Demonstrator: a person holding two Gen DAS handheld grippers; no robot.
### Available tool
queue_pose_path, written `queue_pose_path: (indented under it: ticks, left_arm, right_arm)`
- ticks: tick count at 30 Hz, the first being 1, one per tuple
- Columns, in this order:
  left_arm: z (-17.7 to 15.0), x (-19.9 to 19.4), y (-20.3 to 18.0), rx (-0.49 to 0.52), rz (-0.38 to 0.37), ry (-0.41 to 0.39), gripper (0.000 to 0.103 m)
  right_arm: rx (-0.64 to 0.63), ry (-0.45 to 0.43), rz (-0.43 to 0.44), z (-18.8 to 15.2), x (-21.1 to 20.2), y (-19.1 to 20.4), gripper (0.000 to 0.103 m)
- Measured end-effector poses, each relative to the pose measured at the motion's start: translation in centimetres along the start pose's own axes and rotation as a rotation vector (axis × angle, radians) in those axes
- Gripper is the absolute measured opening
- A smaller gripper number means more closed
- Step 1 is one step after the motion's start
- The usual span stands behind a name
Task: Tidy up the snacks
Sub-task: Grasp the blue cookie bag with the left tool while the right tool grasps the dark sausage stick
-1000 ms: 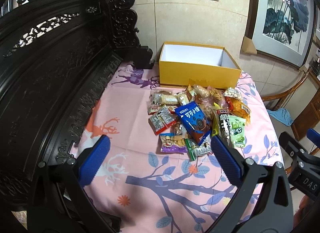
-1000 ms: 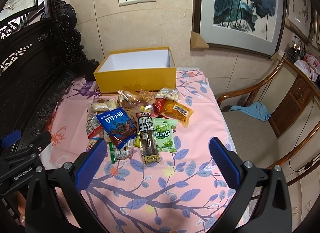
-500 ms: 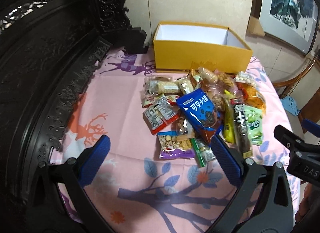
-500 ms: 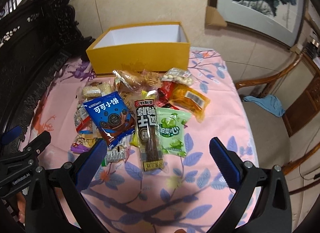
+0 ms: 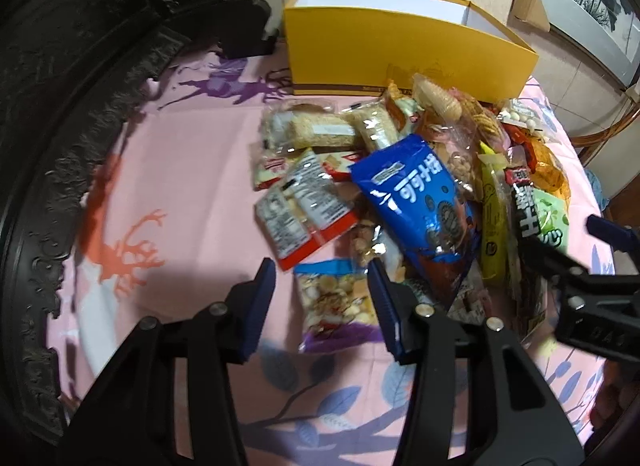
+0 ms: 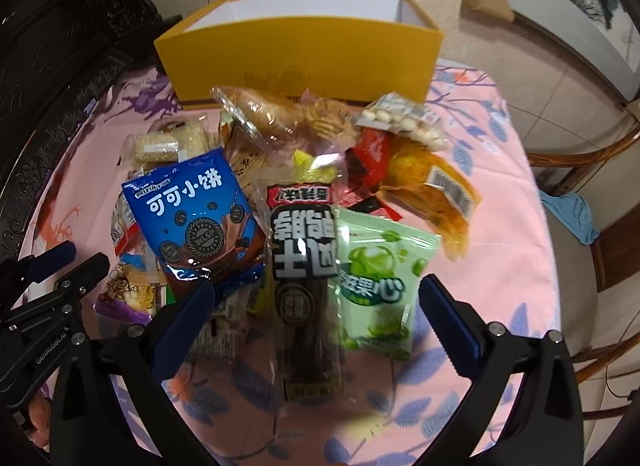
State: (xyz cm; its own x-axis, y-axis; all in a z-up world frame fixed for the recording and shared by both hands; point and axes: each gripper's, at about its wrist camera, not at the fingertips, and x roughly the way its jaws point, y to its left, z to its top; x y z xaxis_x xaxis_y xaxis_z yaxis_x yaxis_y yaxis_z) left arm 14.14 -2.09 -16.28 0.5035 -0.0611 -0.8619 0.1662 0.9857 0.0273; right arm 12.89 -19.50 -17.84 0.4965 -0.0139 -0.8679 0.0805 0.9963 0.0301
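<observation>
At nine o'clock of the snack pile, the left gripper [image 5: 322, 286] is seen closing around the purple-edged biscuit packet [image 5: 334, 304], not yet pinched. Toward three o'clock, the right gripper [image 6: 316, 306] is held wide and empty over the black stick packet [image 6: 306, 286]. Each packet should be pinched squarely before being lifted to the yellow box [image 6: 300, 53] at twelve o'clock.

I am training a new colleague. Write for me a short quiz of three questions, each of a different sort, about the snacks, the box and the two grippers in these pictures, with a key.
1. True or false: the yellow box already holds several snacks.
2. Which packet lies between the fingers of the left gripper? A) the green packet B) the small packet with a purple edge C) the blue cookie bag
3. Fill in: the long dark packet lies between the blue cookie bag and the ____ packet.

Key
1. False: its visible inside shows only white walls.
2. B; the jaws are closing around it, not yet pressing.
3. green; the right gripper stands open over both.
</observation>
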Motion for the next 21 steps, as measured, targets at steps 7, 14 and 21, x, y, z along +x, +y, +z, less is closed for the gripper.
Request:
queue_pose_path:
  ticks: [7, 14, 21]
  left_arm:
    - [1.2, 2.2, -1.0, 0.000, -0.013, 0.021, 0.049]
    - [1.8, 3.4, -2.1, 0.016, -0.027, 0.024, 0.049]
    - [2.1, 4.5, -2.7, 0.025, -0.014, 0.034, 0.058]
  right_arm:
    - [-0.022, 0.043, 0.024, 0.6, 2.9, 0.7, 0.102]
    - [-0.004, 0.072, 0.031, 0.3, 4.3, -0.1, 0.102]
    - [-0.013, 0.078, 0.029, 0.2, 5.2, -0.5, 0.102]
